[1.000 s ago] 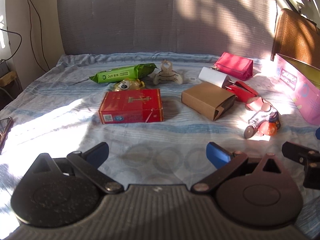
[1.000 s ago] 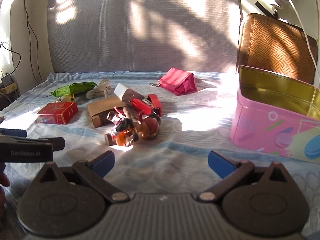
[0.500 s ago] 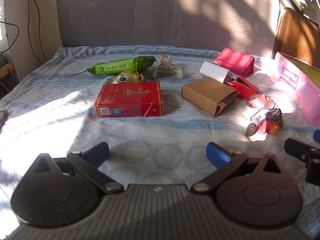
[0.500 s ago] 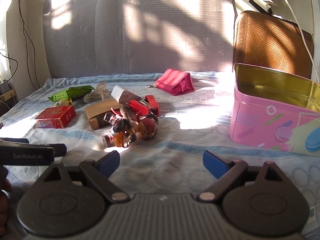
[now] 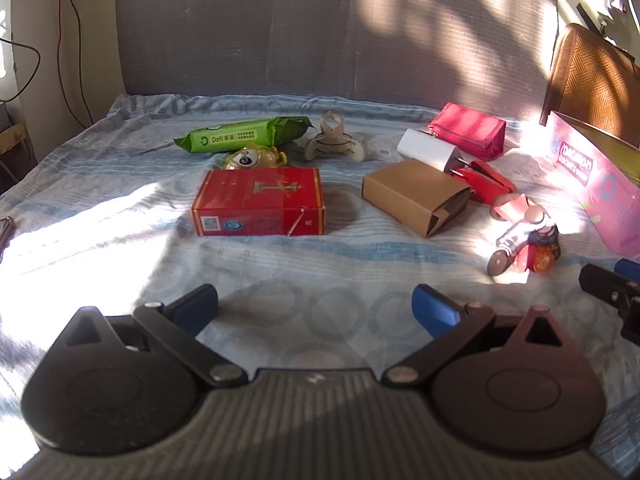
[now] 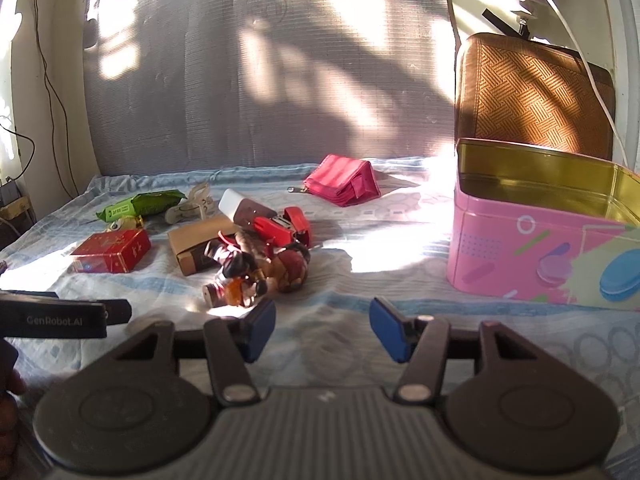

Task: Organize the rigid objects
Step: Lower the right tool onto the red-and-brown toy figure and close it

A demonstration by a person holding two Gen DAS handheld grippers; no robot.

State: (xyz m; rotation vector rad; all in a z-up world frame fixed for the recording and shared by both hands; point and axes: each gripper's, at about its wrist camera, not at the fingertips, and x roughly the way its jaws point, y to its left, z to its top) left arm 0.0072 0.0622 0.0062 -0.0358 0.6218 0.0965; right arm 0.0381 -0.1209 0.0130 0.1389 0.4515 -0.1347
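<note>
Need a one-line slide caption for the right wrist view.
Right gripper, jaws just narrowed and empty, hovers over the bedsheet between a toy figure and an open pink tin.

The left gripper (image 5: pixel 315 310) hung with its jaws wide apart over the bedsheet (image 5: pixel 100 216), nothing between them. Ahead of its fingers lay a red box (image 5: pixel 260 202); ahead and right, a brown carton (image 5: pixel 414 194).
</note>
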